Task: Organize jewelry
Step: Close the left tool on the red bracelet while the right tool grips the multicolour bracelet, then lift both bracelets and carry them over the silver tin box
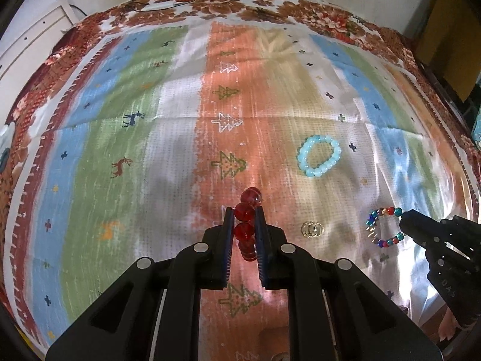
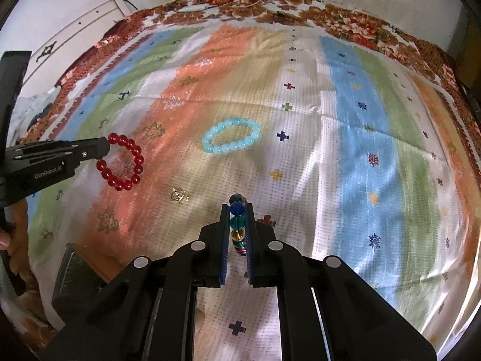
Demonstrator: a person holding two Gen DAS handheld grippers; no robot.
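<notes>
My left gripper [image 1: 245, 213] is shut on a red bead bracelet [image 1: 244, 210], held edge-on between its blue pads; in the right wrist view the same red bracelet [image 2: 129, 162] hangs as a ring from the left gripper [image 2: 105, 150]. My right gripper [image 2: 238, 209] is shut on a multicoloured bead bracelet [image 2: 237, 221], which in the left wrist view shows as a ring [image 1: 381, 225] at the right gripper's tip [image 1: 404, 221]. A pale blue bead bracelet [image 1: 319, 156] [image 2: 231, 136] lies flat on the cloth. A small clear ring-like piece [image 1: 312, 229] [image 2: 179, 195] lies nearer.
A striped cloth [image 1: 150, 150] with trees and reindeer covers the surface, with a brown floral border [image 1: 270, 3] at the far edge. White furniture [image 2: 75, 30] and cables stand beyond it on the left. A dark box [image 2: 75, 279] sits near the cloth's near left edge.
</notes>
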